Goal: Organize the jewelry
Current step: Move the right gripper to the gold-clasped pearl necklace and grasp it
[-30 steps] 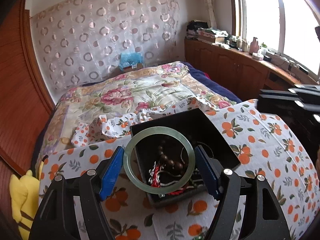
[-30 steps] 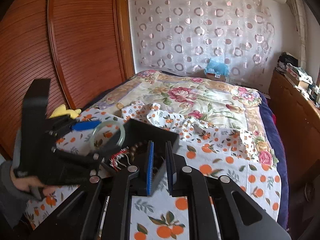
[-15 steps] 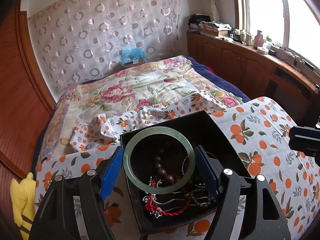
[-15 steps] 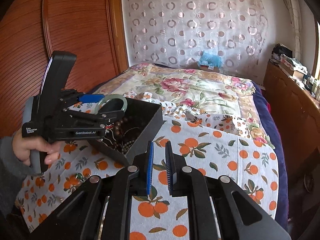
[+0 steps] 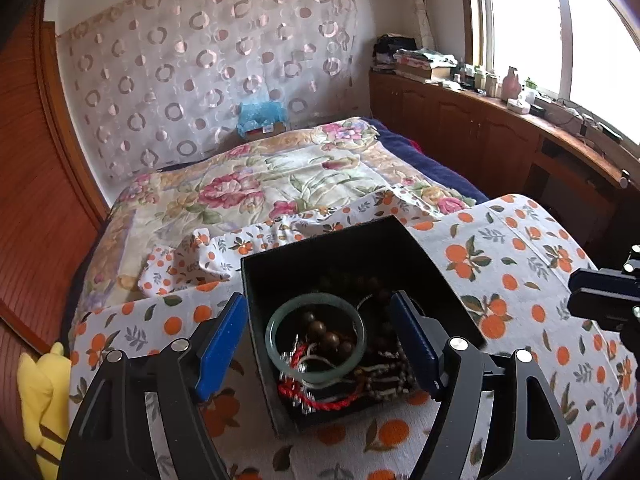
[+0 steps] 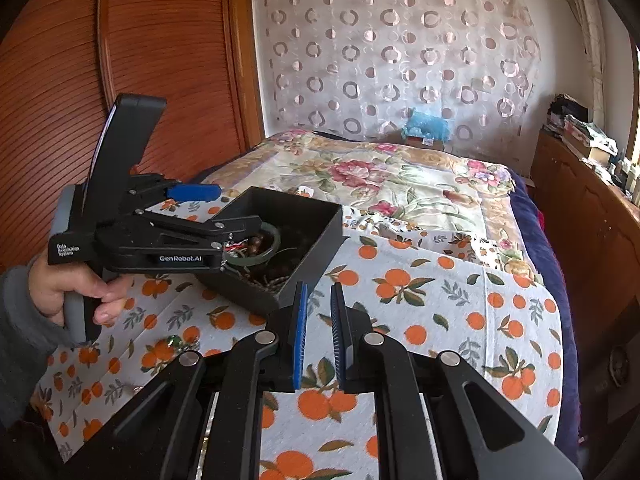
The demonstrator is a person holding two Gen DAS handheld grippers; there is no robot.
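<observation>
Left wrist view: my left gripper point(image 5: 318, 340) hangs wide open over the black box point(image 5: 440, 276) on the orange-print cloth point(image 5: 520, 248), gripping nothing; the green bangle point(image 5: 316, 338) lies inside on the beads point(image 5: 328, 334). My right gripper point(image 6: 319, 336), nearly shut and empty, sits beside the box's near corner.

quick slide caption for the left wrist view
Open left tool poised over a black box where a green jade bangle lies on tangled beads and red cord.
</observation>
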